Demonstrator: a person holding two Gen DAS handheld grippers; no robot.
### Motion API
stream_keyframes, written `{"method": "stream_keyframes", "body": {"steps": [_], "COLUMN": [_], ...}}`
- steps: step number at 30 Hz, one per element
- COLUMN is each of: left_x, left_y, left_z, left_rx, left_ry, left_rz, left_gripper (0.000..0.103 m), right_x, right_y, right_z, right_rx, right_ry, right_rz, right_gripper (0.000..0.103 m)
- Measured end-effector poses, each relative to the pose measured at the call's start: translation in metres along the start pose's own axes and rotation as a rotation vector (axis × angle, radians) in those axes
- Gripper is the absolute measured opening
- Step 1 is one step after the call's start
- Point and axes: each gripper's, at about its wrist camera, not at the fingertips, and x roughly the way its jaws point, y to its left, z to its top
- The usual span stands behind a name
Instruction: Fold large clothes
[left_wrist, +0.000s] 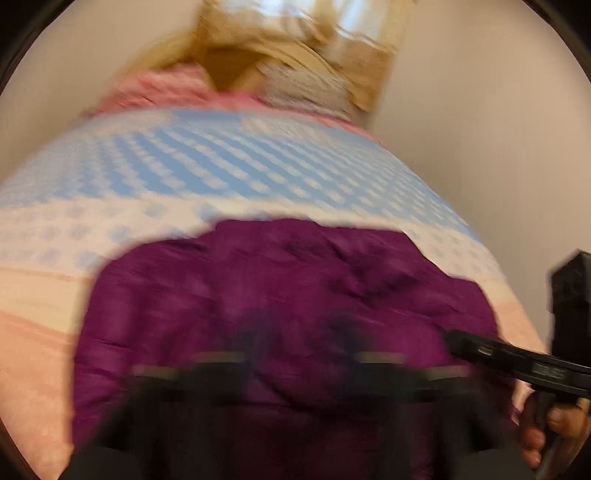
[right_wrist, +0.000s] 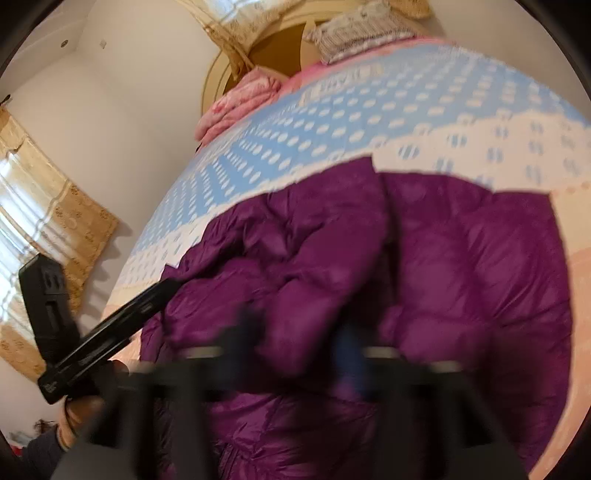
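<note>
My purple puffy jacket (right_wrist: 369, 266) lies bunched up on the near end of the bed (right_wrist: 332, 122), on a cover with blue and white dots. My left gripper (left_wrist: 295, 332) hangs right over the jacket, and its fingers look squeezed together with nothing between them. My right gripper (right_wrist: 295, 332) is over the jacket too, but the picture is smeared, so I cannot tell if its fingers pinch cloth or are just nearly closed. I think the slippery, puffy cloth could slide out of a small pinch. My two grippers are close together, so they might bump.
</note>
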Motion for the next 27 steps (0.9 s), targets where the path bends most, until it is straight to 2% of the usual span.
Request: {"method": "stream_keyframes", "body": {"steps": [2,6,9,14,17,19,21,23,25,26,27], "left_x": [-0.004,-0.039,-0.05,-0.012,-0.008,-0.017,-0.035,-0.057,-0.073,-0.075,-0.076], "left_y": [-0.004,-0.013,-0.015,-0.008,-0.006,-0.006,-0.006,-0.006,-0.002,0.0,0.002], "left_z": [-0.008,-0.027,-0.044,-0.064,-0.062,-0.057,-0.05,-0.04,-0.027,-0.022,-0.015], "left_rx": [0.01,0.088,0.14,0.155,0.121,0.109,0.107,0.128,0.124,0.108,0.079], "left_ry": [0.006,-0.051,-0.068,0.004,0.006,0.014,-0.025,-0.105,-0.19,-0.215,-0.26], "left_rz": [-0.01,-0.017,0.013,0.081,0.088,0.095,0.127,0.166,0.222,0.238,0.27], "left_gripper": [0.0,0.0,0.0,0.002,0.004,0.004,0.005,0.009,0.037,0.076,0.095], "right_x": [-0.012,-0.04,-0.045,-0.007,-0.004,-0.017,-0.038,-0.066,-0.081,-0.087,-0.085], "right_y": [0.008,0.024,0.032,0.016,0.01,0.009,0.01,0.013,0.015,0.019,0.023], "right_z": [-0.007,-0.024,-0.045,-0.063,-0.061,-0.059,-0.055,-0.049,-0.041,-0.032,-0.027], "right_rx": [-0.038,-0.111,-0.148,-0.128,-0.093,-0.082,-0.087,-0.099,-0.098,-0.099,-0.107], "right_ry": [-0.014,-0.043,-0.023,0.045,0.048,0.02,-0.029,-0.117,-0.185,-0.226,-0.234], "right_rz": [-0.006,-0.001,-0.013,-0.119,-0.114,-0.109,-0.144,-0.201,-0.244,-0.263,-0.262], "right_gripper": [0.012,0.01,0.01,0.009,0.01,0.019,0.056,0.061,0.061,0.061,0.061]}}
